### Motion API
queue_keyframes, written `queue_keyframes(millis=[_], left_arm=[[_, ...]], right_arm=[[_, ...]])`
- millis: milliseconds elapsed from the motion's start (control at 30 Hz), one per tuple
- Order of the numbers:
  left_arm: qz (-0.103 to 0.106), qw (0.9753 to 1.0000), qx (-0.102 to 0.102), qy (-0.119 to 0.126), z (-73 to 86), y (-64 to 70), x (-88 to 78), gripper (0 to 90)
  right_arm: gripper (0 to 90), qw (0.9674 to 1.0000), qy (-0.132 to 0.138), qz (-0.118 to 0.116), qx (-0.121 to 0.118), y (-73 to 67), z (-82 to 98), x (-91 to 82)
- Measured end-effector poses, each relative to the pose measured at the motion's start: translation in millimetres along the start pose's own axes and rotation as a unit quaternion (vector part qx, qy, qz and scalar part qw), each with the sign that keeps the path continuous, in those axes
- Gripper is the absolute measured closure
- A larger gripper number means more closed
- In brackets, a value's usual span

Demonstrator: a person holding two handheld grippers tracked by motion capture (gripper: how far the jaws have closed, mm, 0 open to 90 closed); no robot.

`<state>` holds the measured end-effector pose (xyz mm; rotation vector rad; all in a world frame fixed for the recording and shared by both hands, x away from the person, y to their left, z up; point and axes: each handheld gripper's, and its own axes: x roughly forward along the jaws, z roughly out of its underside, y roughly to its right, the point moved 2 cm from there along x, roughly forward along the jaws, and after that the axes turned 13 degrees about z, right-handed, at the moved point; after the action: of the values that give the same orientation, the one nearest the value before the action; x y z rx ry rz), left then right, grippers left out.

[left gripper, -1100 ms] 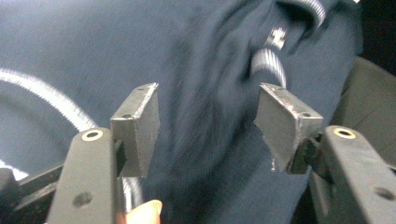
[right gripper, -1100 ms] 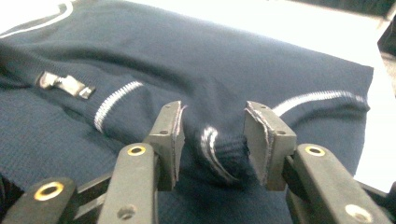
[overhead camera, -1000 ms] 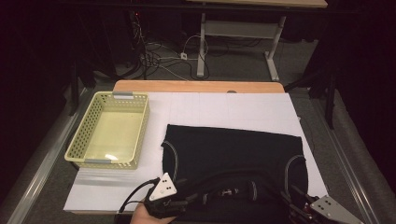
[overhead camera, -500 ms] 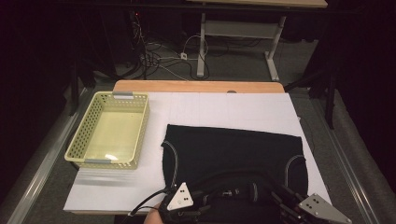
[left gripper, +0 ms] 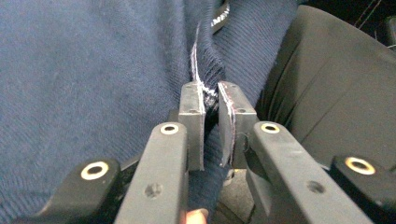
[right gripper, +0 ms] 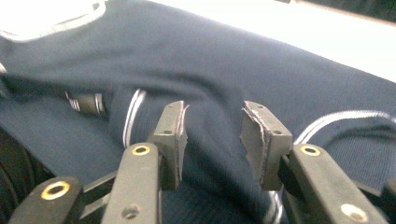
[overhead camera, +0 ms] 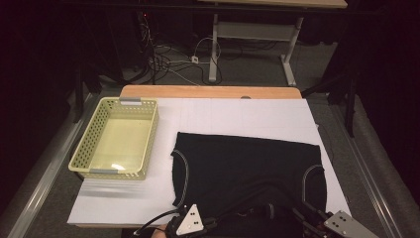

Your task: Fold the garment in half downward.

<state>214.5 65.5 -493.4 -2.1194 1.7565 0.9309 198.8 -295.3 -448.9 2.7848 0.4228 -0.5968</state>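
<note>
A dark navy garment [overhead camera: 247, 163] with white piping lies spread on the white table top [overhead camera: 247, 116]. My left gripper [overhead camera: 198, 223] sits at the garment's near edge. In the left gripper view its jaws [left gripper: 211, 93] have just been closing and now pinch a ribbed fold of the garment [left gripper: 93, 60] between the pads. My right gripper [overhead camera: 317, 220] is at the near right. In the right gripper view it [right gripper: 212, 112] hovers with jaws apart over the garment [right gripper: 210, 60], whose cloth shows in the gap; the pads do not press on it.
A yellow perforated basket [overhead camera: 89, 148] with nothing in it stands on the table's left side. A wooden strip [overhead camera: 208, 91] marks the far edge. Beyond it are floor cables [overhead camera: 168, 57] and a desk frame [overhead camera: 257, 29]. Black cables trail over the garment's near part.
The left gripper has slid to the right and toward the bottom edge of the high view, onto the garment's near edge. The right gripper has barely shifted.
</note>
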Motion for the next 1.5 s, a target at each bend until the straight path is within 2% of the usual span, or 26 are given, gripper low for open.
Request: queue_keyframes(millis=[67, 133, 200, 267, 300, 367, 433, 500, 600, 733, 833, 867, 933, 1000, 1067, 1133, 1167, 1200, 1267, 1367, 1433, 1500], left_arm=[[0.007, 1.0, -0.003, 0.0, 0.8, -0.1, -1.5, 78.7], [0.011, 0.9999, -0.003, -0.001, 1.1, 0.8, -2.0, 78.1], [0.017, 0.9999, -0.003, -0.001, 1.1, 1.5, -2.8, 75.2], [0.022, 0.9997, -0.005, 0.003, 0.6, 1.3, -4.8, 70.6], [0.023, 0.9997, -0.005, 0.009, 0.2, 0.8, -6.5, 68.6], [0.026, 0.9994, -0.006, 0.02, -1.1, -0.1, -10.6, 66.0], [0.024, 0.9992, -0.005, 0.033, -1.8, -1.5, -15.4, 62.4], [0.022, 0.9987, 0.0, 0.045, -1.5, -2.9, -19.6, 61.1], [0.019, 0.9985, -0.006, 0.05, -1.4, -5.9, -22.4, 59.1], [0.018, 0.9985, -0.01, 0.051, -1.7, -8.9, -21.4, 56.6], [0.02, 0.9985, -0.012, 0.049, -1.9, -12.2, -19.2, 56.5], [0.02, 0.9985, -0.014, 0.05, -2.0, -13.4, -18.4, 56.5], [0.017, 0.9986, -0.015, 0.048, -2.1, -15.8, -17.9, 56.5], [0.014, 0.9985, -0.016, 0.051, -3.1, -17.5, -19.2, 56.5], [0.01, 0.9982, -0.016, 0.056, -5.0, -19.2, -21.6, 56.5], [0.009, 0.9979, -0.018, 0.061, -6.6, -21.7, -23.7, 56.5], [0.008, 0.9977, -0.019, 0.064, -7.3, -23.0, -24.5, 56.5], [0.008, 0.9976, -0.02, 0.066, -8.0, -24.3, -25.0, 56.5], [0.007, 0.9974, -0.021, 0.068, -9.1, -26.7, -26.2, 56.5], [0.003, 0.9973, -0.025, 0.069, -10.0, -32.0, -27.3, 55.2], [-0.003, 0.9973, -0.029, 0.067, -9.9, -36.9, -28.5, 53.9], [-0.012, 0.9972, -0.032, 0.067, -8.8, -42.4, -31.4, 53.9]], right_arm=[[61.6, 1.0, 0.005, -0.002, 0.005, -1.0, -5.4, -3.8], [61.3, 1.0, 0.001, -0.001, -0.002, -4.4, -6.8, -3.4], [60.4, 0.9999, -0.012, -0.005, -0.008, -10.3, -1.9, -1.8], [59.2, 0.9997, -0.02, 0.002, -0.016, -14.9, 5.7, 0.0], [59.1, 0.9997, -0.024, 0.003, -0.011, -15.3, 10.0, 0.9], [58.2, 0.9995, -0.032, 0.004, -0.003, -14.1, 18.2, 1.1], [56.6, 0.999, -0.04, 0.018, -0.003, -10.5, 25.5, -1.4], [56.7, 0.9988, -0.045, 0.015, 0.013, -5.0, 33.0, -4.4], [59.2, 0.9983, -0.047, 0.023, 0.027, 2.2, 38.3, -6.3], [55.9, 0.9982, -0.041, 0.03, 0.031, 4.5, 35.6, -7.9], [46.1, 0.9983, -0.045, 0.021, 0.031, 4.3, 35.7, -5.0], [44.6, 0.9983, -0.049, 0.009, 0.03, 2.3, 35.9, -2.6], [44.8, 0.999, -0.043, -0.007, 0.01, -6.7, 35.2, 0.3], [47.4, 0.9986, -0.049, -0.016, -0.012, -17.7, 34.1, 5.7], [54.5, 0.9973, -0.064, -0.009, -0.035, -24.8, 35.4, 12.8], [68.8, 0.9958, -0.076, -0.005, -0.051, -26.0, 40.5, 19.0], [79.7, 0.9964, -0.069, -0.009, -0.048, -25.1, 41.3, 18.5], [84.1, 0.9965, -0.068, -0.011, -0.047, -23.2, 40.8, 16.9], [85.7, 0.9963, -0.069, -0.013, -0.049, -20.7, 40.5, 10.5], [85.8, 0.9971, -0.057, -0.006, -0.05, -17.3, 43.2, -8.3], [87.3, 0.9977, -0.056, -0.005, -0.039, -13.0, 47.6, -18.3], [71.6, 0.9985, -0.051, -0.004, -0.019, -7.1, 49.5, -25.2]])
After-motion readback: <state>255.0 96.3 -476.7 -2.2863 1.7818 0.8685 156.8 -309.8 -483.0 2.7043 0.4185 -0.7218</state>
